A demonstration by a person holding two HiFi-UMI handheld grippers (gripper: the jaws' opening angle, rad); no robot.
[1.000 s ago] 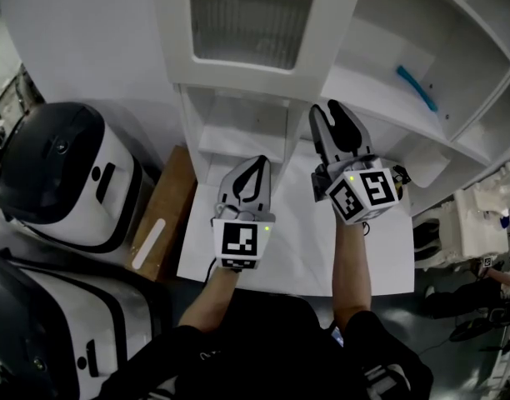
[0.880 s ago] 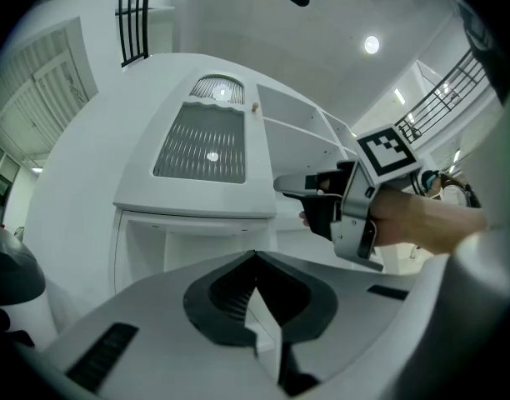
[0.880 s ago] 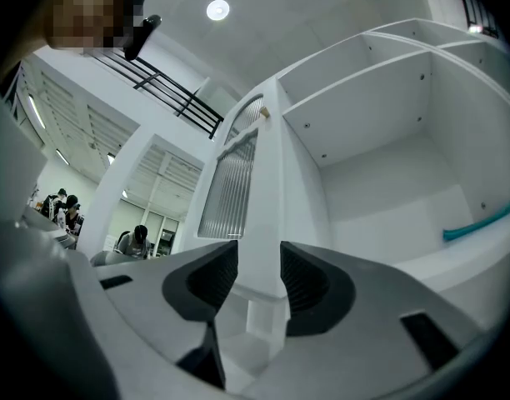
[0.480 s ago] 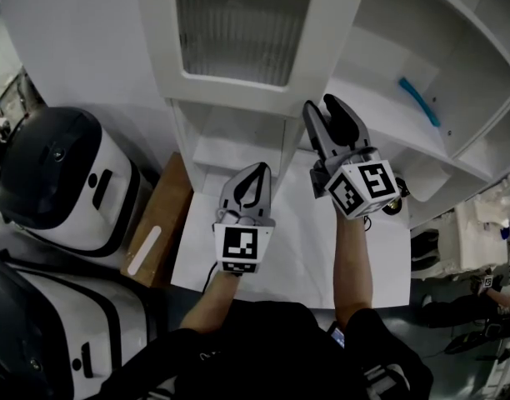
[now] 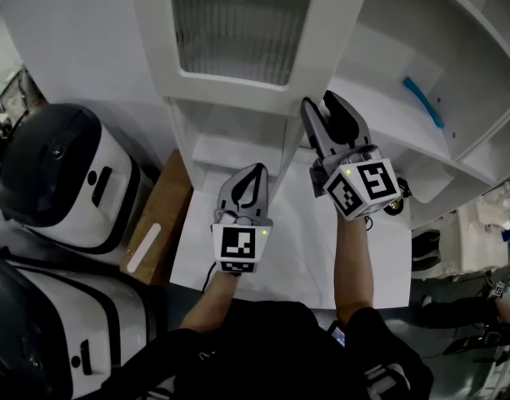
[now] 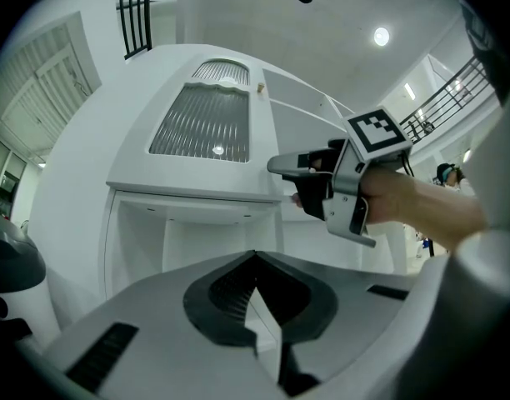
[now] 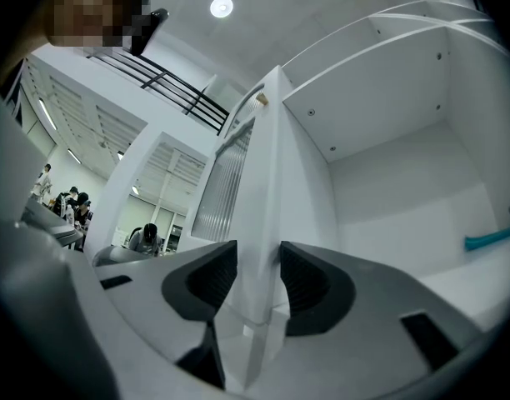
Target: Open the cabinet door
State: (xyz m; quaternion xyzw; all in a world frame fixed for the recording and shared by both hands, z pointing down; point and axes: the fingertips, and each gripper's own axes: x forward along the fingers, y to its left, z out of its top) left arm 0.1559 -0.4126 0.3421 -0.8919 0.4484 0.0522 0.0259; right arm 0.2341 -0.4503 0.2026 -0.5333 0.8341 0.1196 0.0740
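Note:
The white cabinet door (image 5: 238, 90) with a ribbed glass panel stands partly open at the top of the head view. My right gripper (image 5: 322, 108) is at the door's free edge. Its jaws have just been opening, and in the right gripper view the door's edge (image 7: 263, 182) stands between the pads of my right gripper (image 7: 257, 277) without being pressed. My left gripper (image 5: 257, 172) is shut and empty, below the door in front of the open lower compartment. In the left gripper view, my left gripper (image 6: 255, 261) points at the door (image 6: 201, 123), with the right gripper (image 6: 280, 167) at its edge.
Open white shelves (image 5: 455, 48) lie to the right, with a teal object (image 5: 422, 100) on one. Two black-and-white appliances (image 5: 59, 173) (image 5: 47, 332) stand at the left beside a wooden board (image 5: 159, 223). A white worktop (image 5: 297, 248) lies under both grippers.
The right gripper's jaws have widened around the door's edge and shifted slightly up and left. The door fills more of the head view. The left gripper has barely moved.

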